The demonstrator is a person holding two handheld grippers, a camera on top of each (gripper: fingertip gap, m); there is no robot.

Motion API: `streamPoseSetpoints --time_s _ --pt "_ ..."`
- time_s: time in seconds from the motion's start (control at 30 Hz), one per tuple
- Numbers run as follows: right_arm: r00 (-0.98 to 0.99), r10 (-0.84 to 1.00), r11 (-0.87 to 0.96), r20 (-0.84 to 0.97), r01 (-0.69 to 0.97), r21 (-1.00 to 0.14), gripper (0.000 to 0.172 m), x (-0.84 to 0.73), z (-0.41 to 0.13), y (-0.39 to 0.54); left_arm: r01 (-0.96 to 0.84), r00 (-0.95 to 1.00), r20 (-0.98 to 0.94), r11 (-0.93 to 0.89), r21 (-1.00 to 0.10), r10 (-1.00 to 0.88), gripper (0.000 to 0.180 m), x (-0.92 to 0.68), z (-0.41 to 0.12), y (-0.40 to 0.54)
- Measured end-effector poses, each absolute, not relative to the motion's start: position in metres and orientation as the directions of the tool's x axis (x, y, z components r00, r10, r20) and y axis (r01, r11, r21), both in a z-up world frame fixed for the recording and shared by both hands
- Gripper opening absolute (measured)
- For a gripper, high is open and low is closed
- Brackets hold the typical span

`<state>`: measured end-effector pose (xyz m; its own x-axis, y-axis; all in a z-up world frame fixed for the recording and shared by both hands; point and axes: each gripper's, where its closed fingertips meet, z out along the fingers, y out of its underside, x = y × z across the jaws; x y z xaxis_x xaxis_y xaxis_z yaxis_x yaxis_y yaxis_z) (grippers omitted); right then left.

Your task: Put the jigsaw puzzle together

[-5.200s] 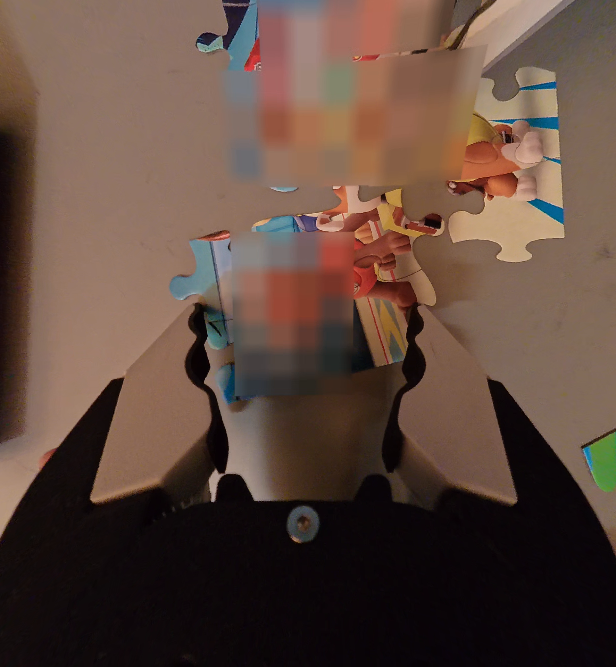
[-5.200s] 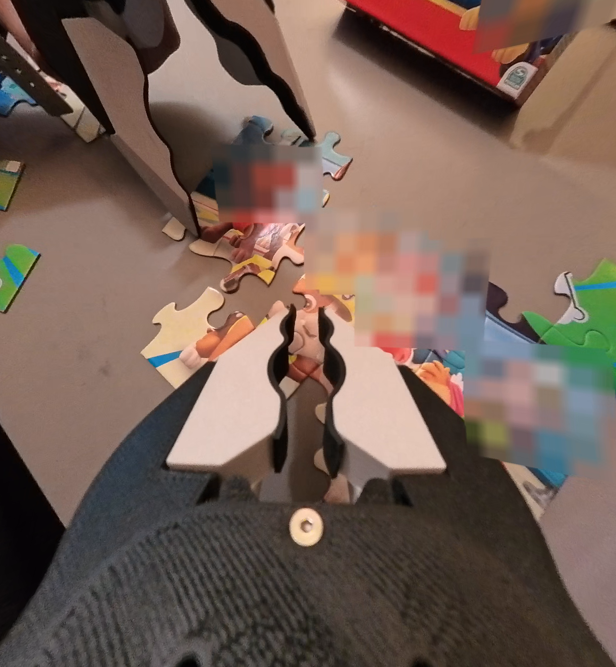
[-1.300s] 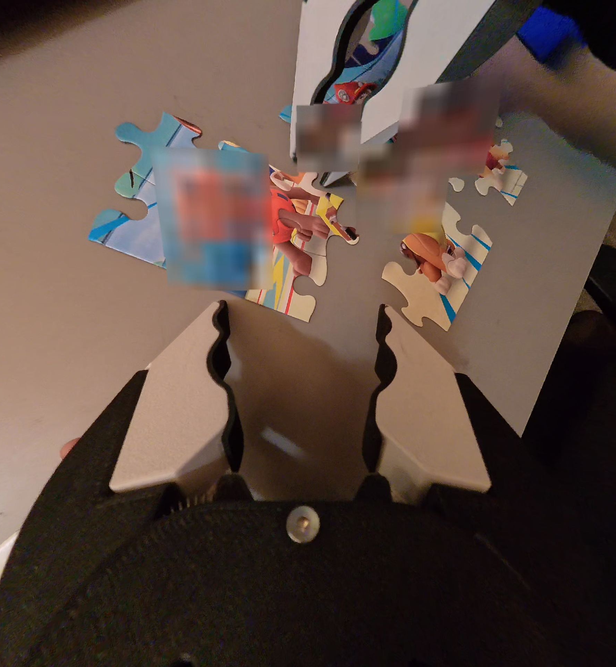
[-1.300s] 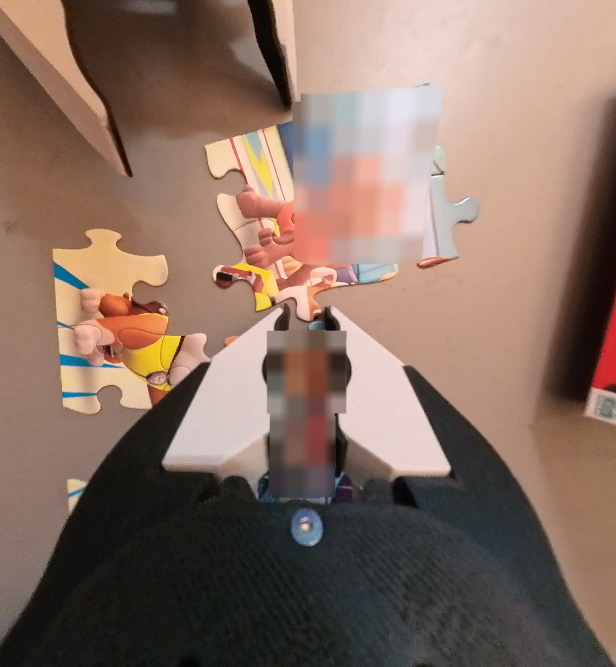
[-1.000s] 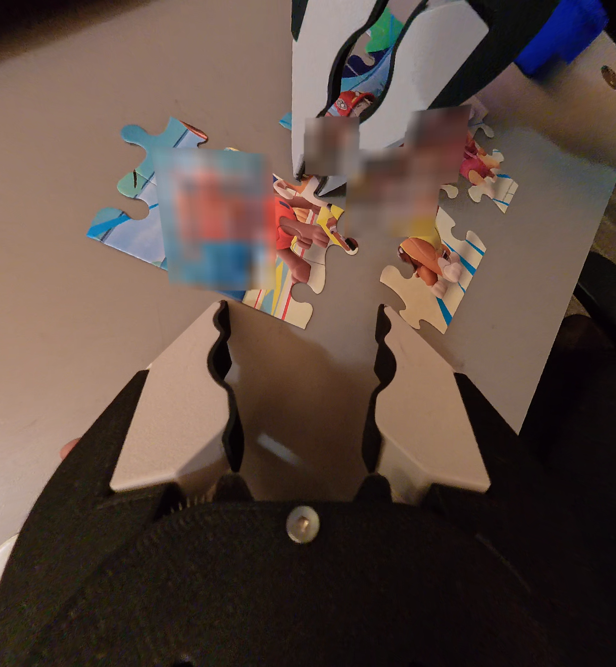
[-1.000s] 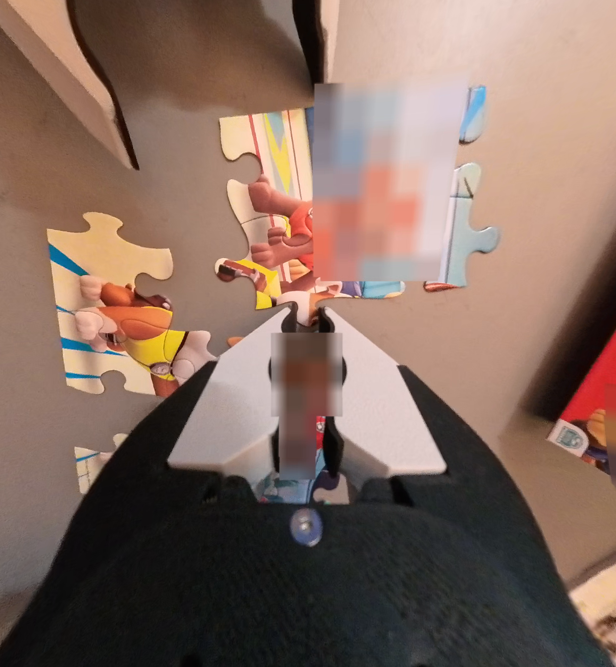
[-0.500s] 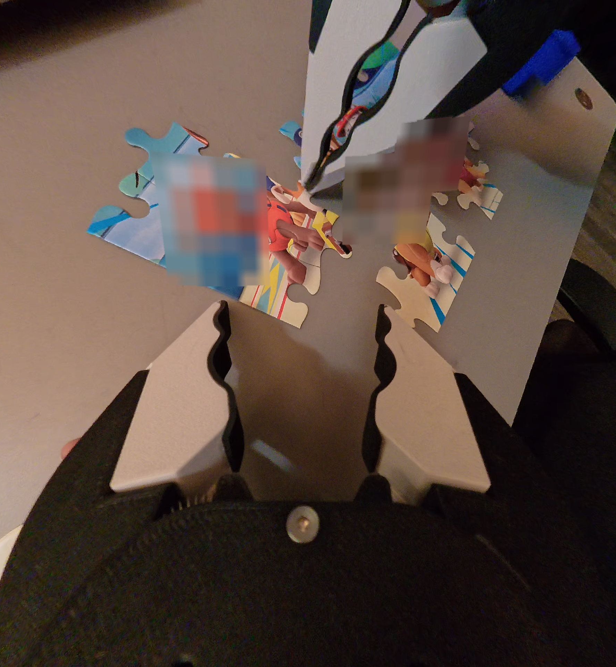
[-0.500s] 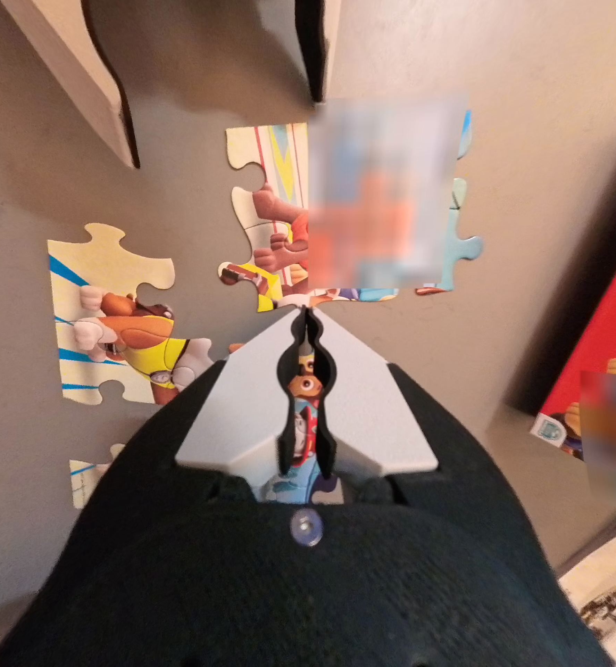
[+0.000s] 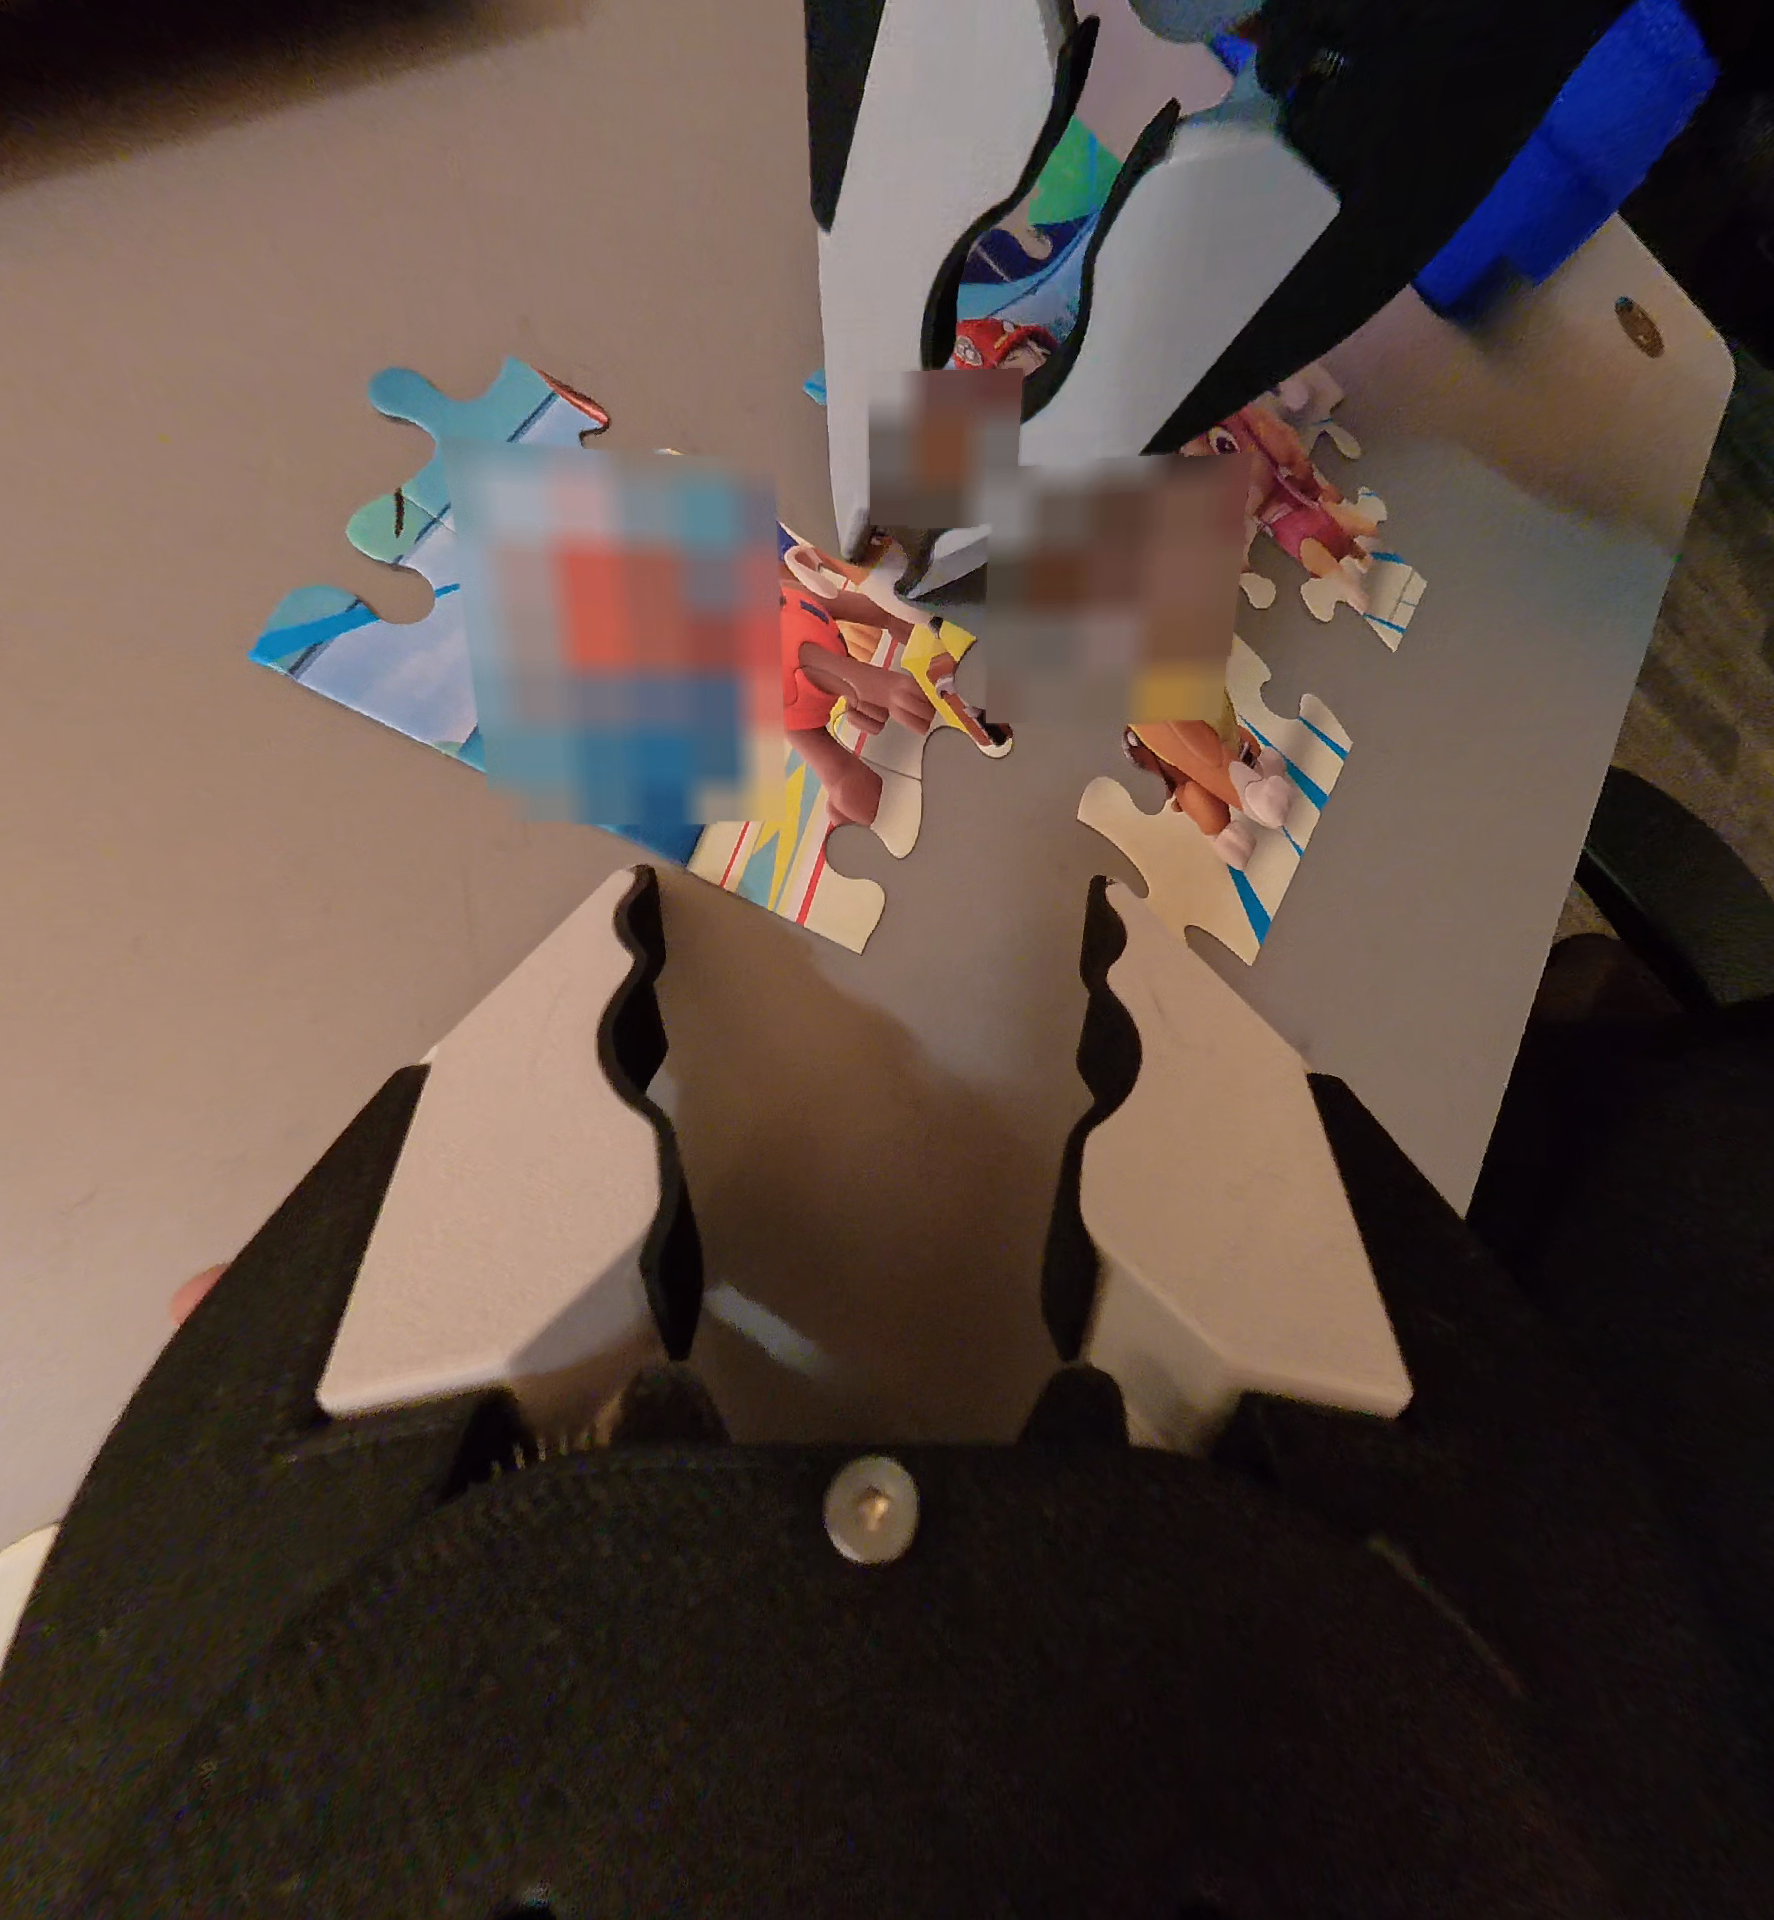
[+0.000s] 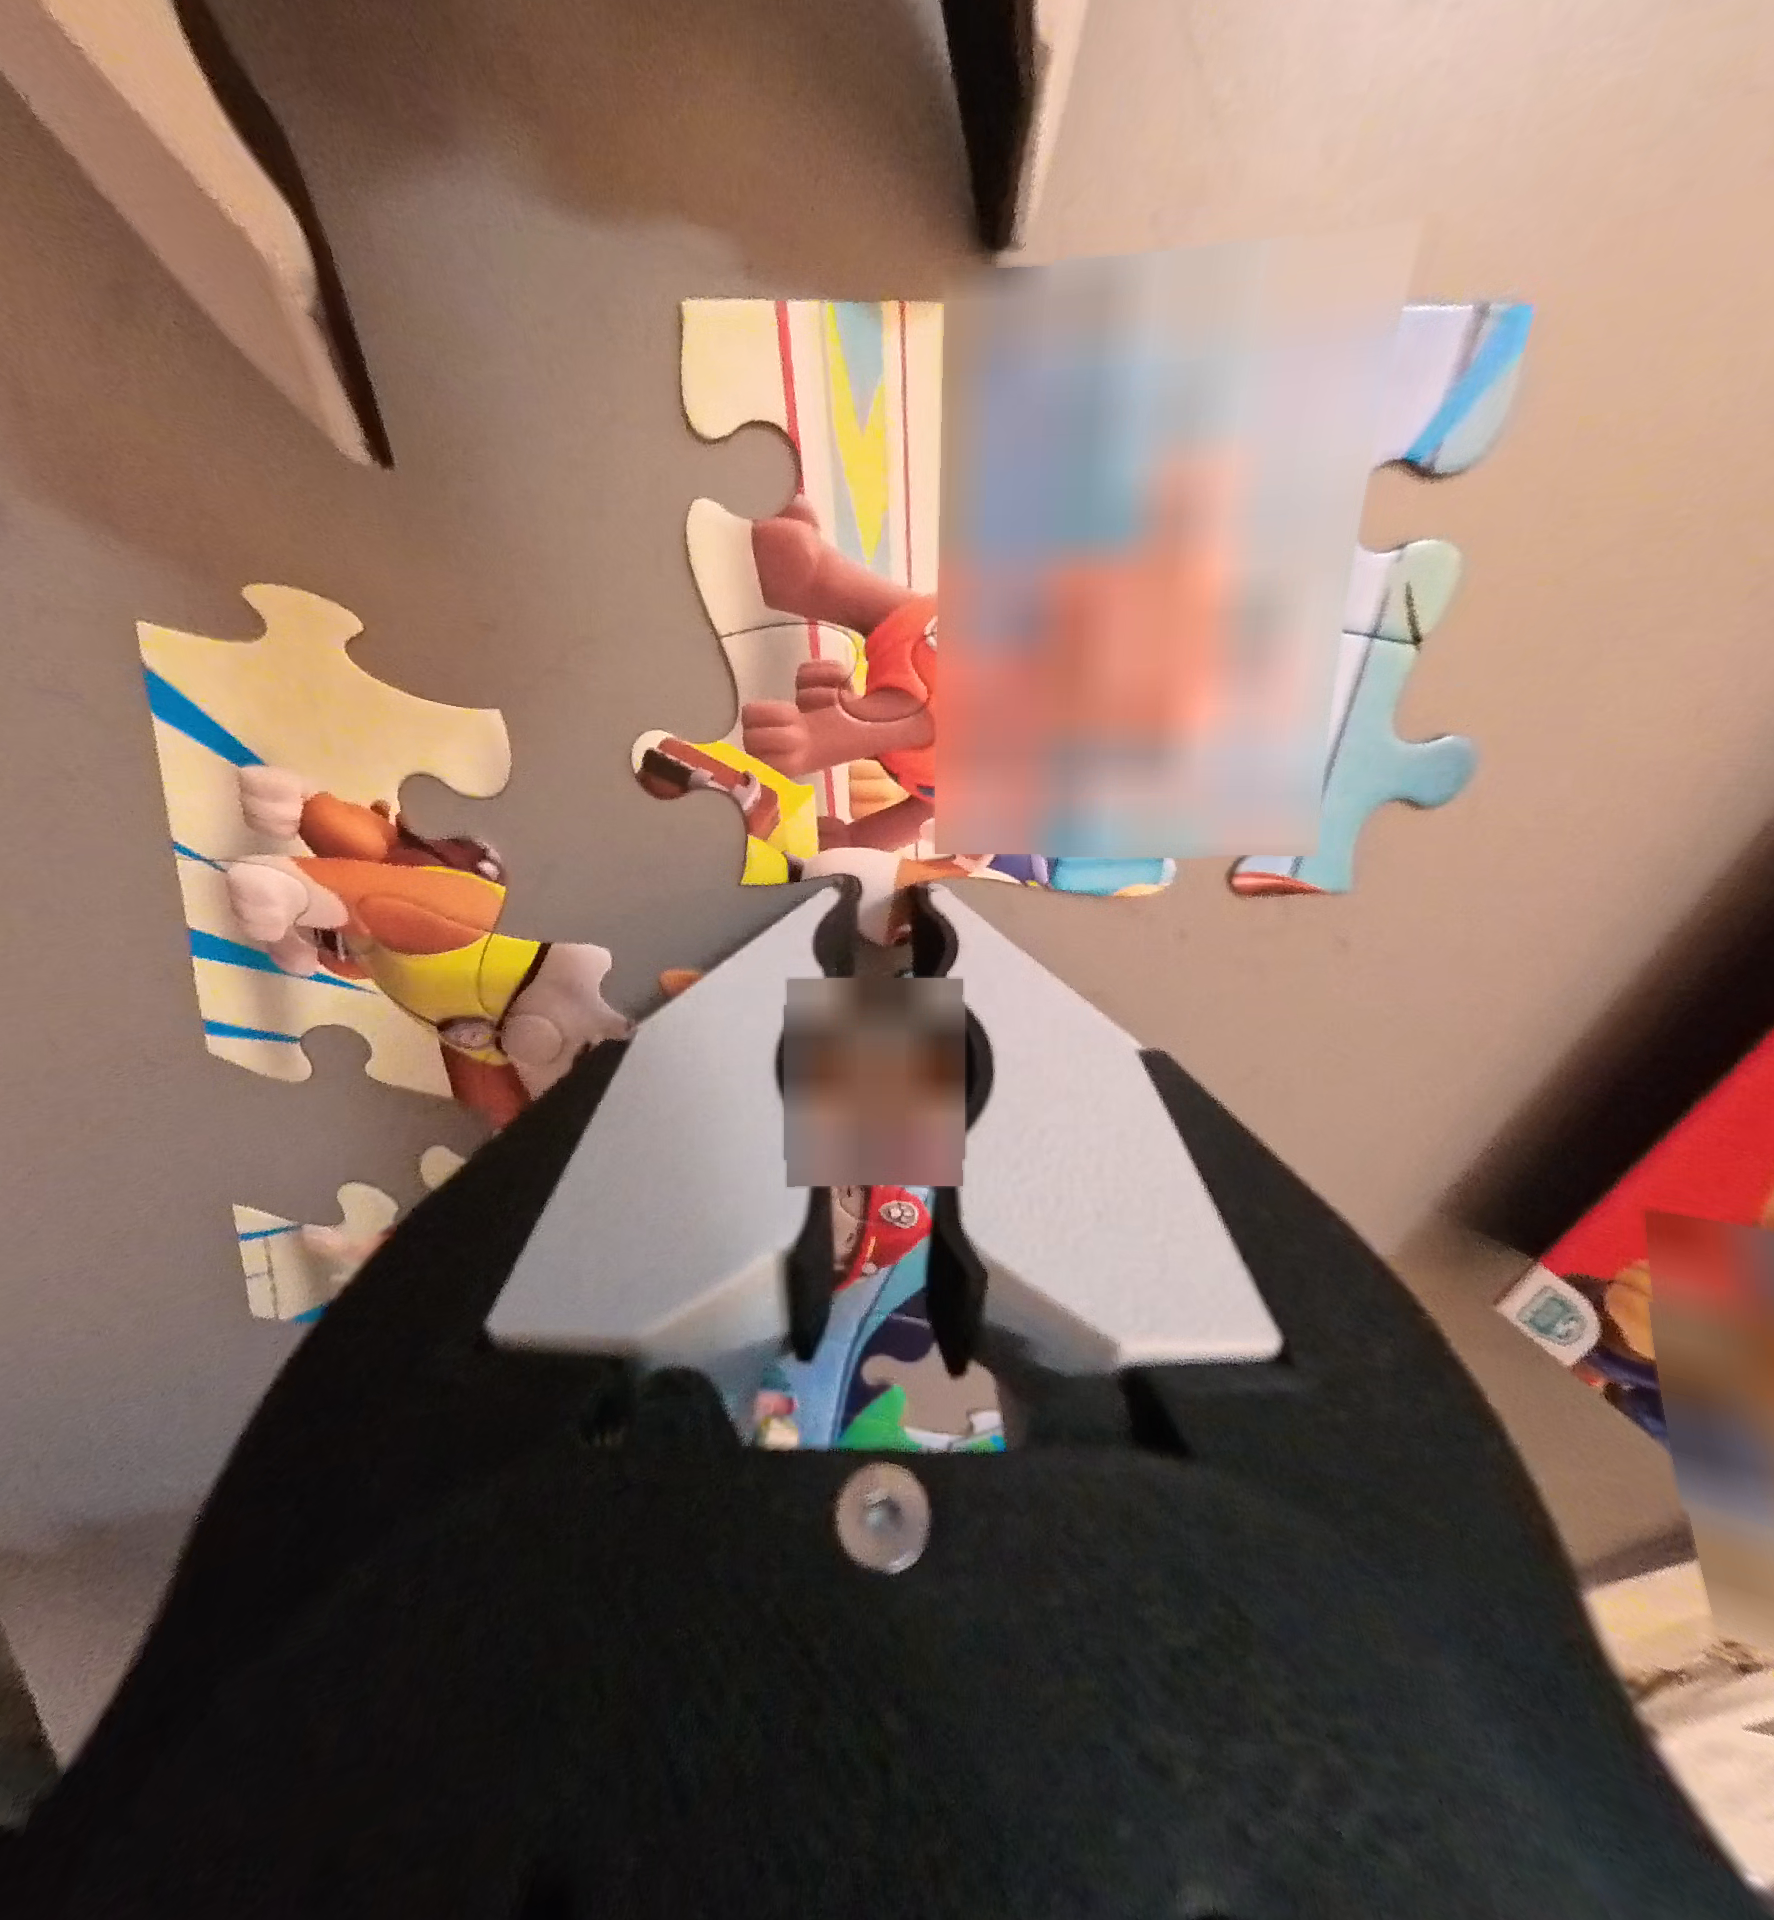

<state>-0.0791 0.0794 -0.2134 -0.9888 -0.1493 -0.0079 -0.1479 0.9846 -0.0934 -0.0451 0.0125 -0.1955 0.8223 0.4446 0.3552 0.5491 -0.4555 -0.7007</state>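
While the left claw [image 9: 867,883] stands wide open above the grey desk [image 9: 135,831], nothing is between its fingers and it touches no piece. Just in front of its left finger lies a joined group of puzzle pieces [image 9: 810,727] in blue, red and yellow, flat on the desk. Near its right fingertip, a pale yellow piece with an orange figure [image 9: 1226,800] lies apart from the group, close to the desk edge. Farther right and behind, a smaller piece with a pink figure [image 9: 1319,520] lies on the desk too.

The right claw [image 10: 878,904] is nearly closed and its tips point down at the near edge of the joined group [image 10: 821,675]. A puzzle piece [image 10: 878,1236] with red and blue colours shows between its fingers; whether the pads press it I cannot tell. At the right side of this view a red box [image 10: 1745,1164] stands on the desk.
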Motion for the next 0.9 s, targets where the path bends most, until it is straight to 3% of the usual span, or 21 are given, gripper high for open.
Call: streamPoseSetpoints --time_s 0.4,0.9 --pt "-0.985 -0.147 0.988 0.091 -0.152 -0.04 0.005 -0.078 -0.213 0.079 0.553 0.819 0.372 -0.427 -0.716 0.436 0.08 -0.043 -0.191 0.011" --pt "-0.996 -0.09 0.991 0.022 -0.091 -0.102 0.0 -0.056 -0.212 0.077 0.567 0.808 0.376 -0.423 -0.707 0.454 0.078 -0.039 -0.191 -0.001"
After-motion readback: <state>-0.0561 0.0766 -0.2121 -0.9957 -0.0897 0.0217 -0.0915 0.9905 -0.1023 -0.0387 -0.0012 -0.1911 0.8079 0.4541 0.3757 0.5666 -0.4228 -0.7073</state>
